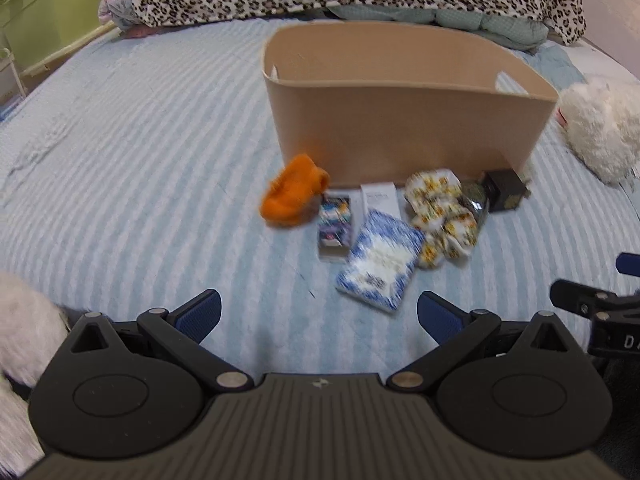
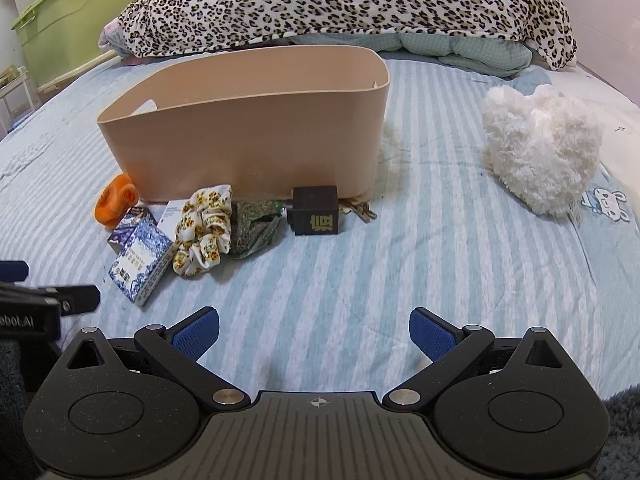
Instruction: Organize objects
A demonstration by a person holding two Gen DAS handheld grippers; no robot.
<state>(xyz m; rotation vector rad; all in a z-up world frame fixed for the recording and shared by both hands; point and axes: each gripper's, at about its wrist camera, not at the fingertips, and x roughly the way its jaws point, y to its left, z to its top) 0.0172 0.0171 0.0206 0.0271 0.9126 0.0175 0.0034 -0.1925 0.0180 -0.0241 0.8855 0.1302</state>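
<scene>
A beige bin (image 1: 404,128) (image 2: 256,136) stands on the striped bed. Before it lie an orange knit piece (image 1: 292,196) (image 2: 114,200), a small colourful box (image 1: 334,220) (image 2: 128,222), a blue-and-white box (image 1: 380,260) (image 2: 140,264), a white box (image 1: 380,198), a floral scrunchie (image 1: 440,216) (image 2: 204,232), a green packet (image 2: 254,232) and a dark cube box (image 1: 504,190) (image 2: 316,210). My left gripper (image 1: 319,316) is open and empty, short of the blue-and-white box. My right gripper (image 2: 314,332) is open and empty over bare bedding.
A white plush toy (image 2: 540,156) (image 1: 600,132) lies right of the bin. A leopard-print blanket (image 2: 344,4) is heaped at the far end. A green storage box (image 2: 72,28) stands beyond the bed's left. Small wooden pieces (image 2: 360,210) lie beside the cube.
</scene>
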